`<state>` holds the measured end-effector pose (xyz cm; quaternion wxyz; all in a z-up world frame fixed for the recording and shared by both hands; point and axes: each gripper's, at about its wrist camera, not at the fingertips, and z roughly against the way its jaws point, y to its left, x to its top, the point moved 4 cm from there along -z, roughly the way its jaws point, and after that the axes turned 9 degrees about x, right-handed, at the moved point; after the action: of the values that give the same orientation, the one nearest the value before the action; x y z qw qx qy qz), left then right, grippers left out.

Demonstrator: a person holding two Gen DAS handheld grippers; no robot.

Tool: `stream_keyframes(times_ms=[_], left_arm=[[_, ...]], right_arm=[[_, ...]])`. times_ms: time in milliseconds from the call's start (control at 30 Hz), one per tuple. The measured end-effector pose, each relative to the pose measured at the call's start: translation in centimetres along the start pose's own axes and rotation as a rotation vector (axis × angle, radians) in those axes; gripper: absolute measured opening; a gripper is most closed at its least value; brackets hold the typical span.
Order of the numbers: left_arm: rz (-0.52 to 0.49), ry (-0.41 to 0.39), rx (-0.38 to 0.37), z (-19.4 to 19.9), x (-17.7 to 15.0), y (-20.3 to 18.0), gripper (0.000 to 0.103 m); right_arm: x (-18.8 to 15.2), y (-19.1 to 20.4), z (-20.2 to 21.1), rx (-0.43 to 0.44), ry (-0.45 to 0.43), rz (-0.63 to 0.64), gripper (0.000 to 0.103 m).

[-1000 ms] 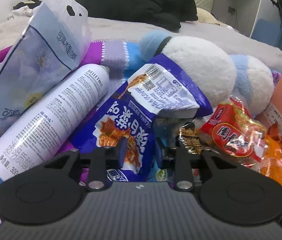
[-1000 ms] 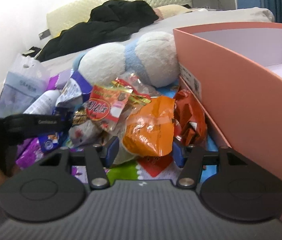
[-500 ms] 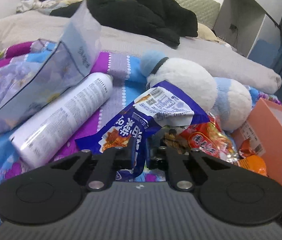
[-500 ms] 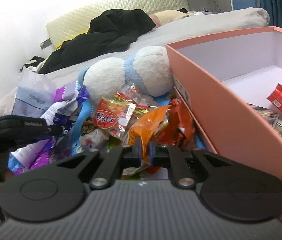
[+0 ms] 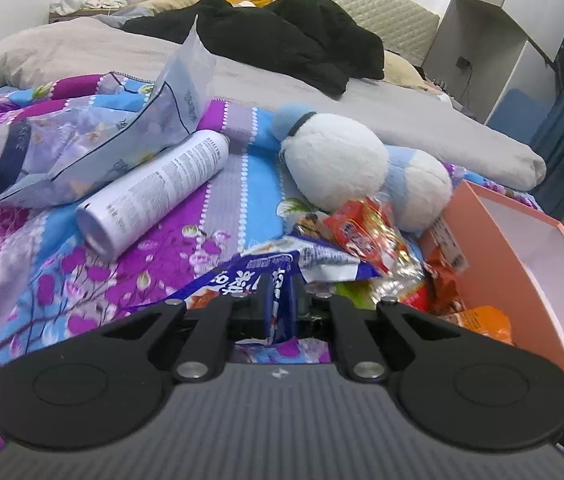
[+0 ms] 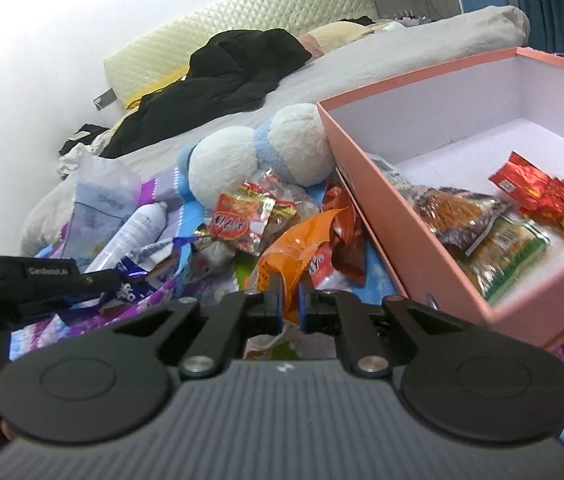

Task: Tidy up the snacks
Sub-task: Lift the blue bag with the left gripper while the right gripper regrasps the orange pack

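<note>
On the bed, beside the pink box [image 6: 366,200], I've got both grippers loaded. My left gripper [image 5: 280,300] has its fingers pinching the blue-purple snack bag [image 5: 250,276], bag edge clamped between the pads, rest of it hanging forward over the floral blanket [image 5: 82,280]. My right gripper [image 6: 286,300] has its fingers pinching the orange snack packet [image 6: 286,256], packet standing up out of the grip just left of the pink box's near wall. Jaws on both have just been closing, each with its packet between them.

Pink box is open; inside I see a red packet [image 6: 534,188] toward the far right, a brown-foil packet [image 6: 454,212] and a green-labelled packet [image 6: 510,248] against the near wall. Left of the box, on the blanket: loose pile with a red-and-clear packet [image 6: 242,220] and a dark red packet [image 6: 346,236] touching the box's outer wall. White-and-blue plush toy [image 6: 258,152] sits behind the pile, touching the box's corner. Farther left of the box: white spray can [image 5: 154,188] lying on its side, pale blue pouch [image 5: 94,148] leaning over it. Black clothing [image 5: 282,36] heaped well behind the box.
</note>
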<state>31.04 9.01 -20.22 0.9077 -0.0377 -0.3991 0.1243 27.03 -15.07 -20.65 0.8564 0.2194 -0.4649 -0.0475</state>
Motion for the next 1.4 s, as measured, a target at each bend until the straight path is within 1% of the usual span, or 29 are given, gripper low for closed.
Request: stream_keyframes(times_ms=[133,200,300,367,500,633,767,867,1000,1067,1100,1167,1200,1233,1267,1300,1333,1400], left_arm=[[0.033,0.003,-0.001,3.0,-1.5,0.1,0.010],[0.036,0.001,0.011,4.4,-2.4,0.0,0.010],[0.053,0.019,0.016,6.0,-4.2,0.0,0.010],[0.060,0.029,0.019,6.9,-5.3,0.0,0.010],[0.105,0.055,0.017,8.7,-7.3,0.6,0.009],[0.132,0.076,-0.010,10.7,-9.1,0.4,0.009],[0.138,0.099,-0.038,11.9,-11.3,-0.4,0.009],[0.149,0.137,-0.066,12.0,-12.9,-0.8,0.009],[0.120,0.172,-0.088,11.9,-14.1,-1.1,0.010],[0.137,0.180,-0.093,11.9,-14.4,-0.8,0.010],[0.147,0.183,-0.091,11.9,-14.4,-0.7,0.010],[0.153,0.177,-0.086,12.1,-14.2,-0.5,0.011],[0.149,0.175,-0.089,12.2,-14.1,-0.5,0.013],[0.142,0.176,-0.090,12.3,-13.9,-0.5,0.023],[0.135,0.176,-0.093,12.4,-13.8,-0.5,0.031],[0.128,0.175,-0.095,12.4,-13.6,-0.5,0.049],[0.116,0.166,-0.094,12.6,-13.5,-0.4,0.064],[0.073,0.145,-0.096,12.7,-13.3,-0.4,0.076]], right_arm=[[-0.7,-0.4,1.8,0.022,0.025,-0.029,0.010],[-1.2,-0.4,2.7,0.034,0.042,-0.049,0.010],[-2.1,0.2,3.9,0.068,0.066,-0.044,0.010],[-2.7,0.4,4.5,0.080,0.081,-0.043,0.010],[-3.6,0.6,5.5,0.096,0.104,-0.041,0.010],[-4.6,0.4,6.7,0.115,0.149,-0.028,0.011],[-5.9,-0.2,8.0,0.078,0.194,0.011,0.011],[-6.6,-0.9,8.7,0.069,0.220,0.041,0.013],[-7.7,-1.9,9.2,0.060,0.257,0.077,0.013],[-8.0,-2.1,9.3,0.056,0.276,0.104,0.016],[-8.2,-2.1,9.3,0.053,0.285,0.121,0.019],[-8.4,-2.1,9.2,0.042,0.317,0.157,0.034],[-8.5,-2.2,9.2,0.048,0.340,0.164,0.047],[-8.6,-2.2,9.2,0.060,0.359,0.168,0.056],[-8.6,-2.2,9.4,0.072,0.371,0.178,0.059],[-8.7,-2.2,9.5,0.074,0.379,0.195,0.064],[-8.7,-2.2,9.7,0.070,0.386,0.225,0.066],[-8.5,-2.0,9.9,0.067,0.393,0.304,0.066]])
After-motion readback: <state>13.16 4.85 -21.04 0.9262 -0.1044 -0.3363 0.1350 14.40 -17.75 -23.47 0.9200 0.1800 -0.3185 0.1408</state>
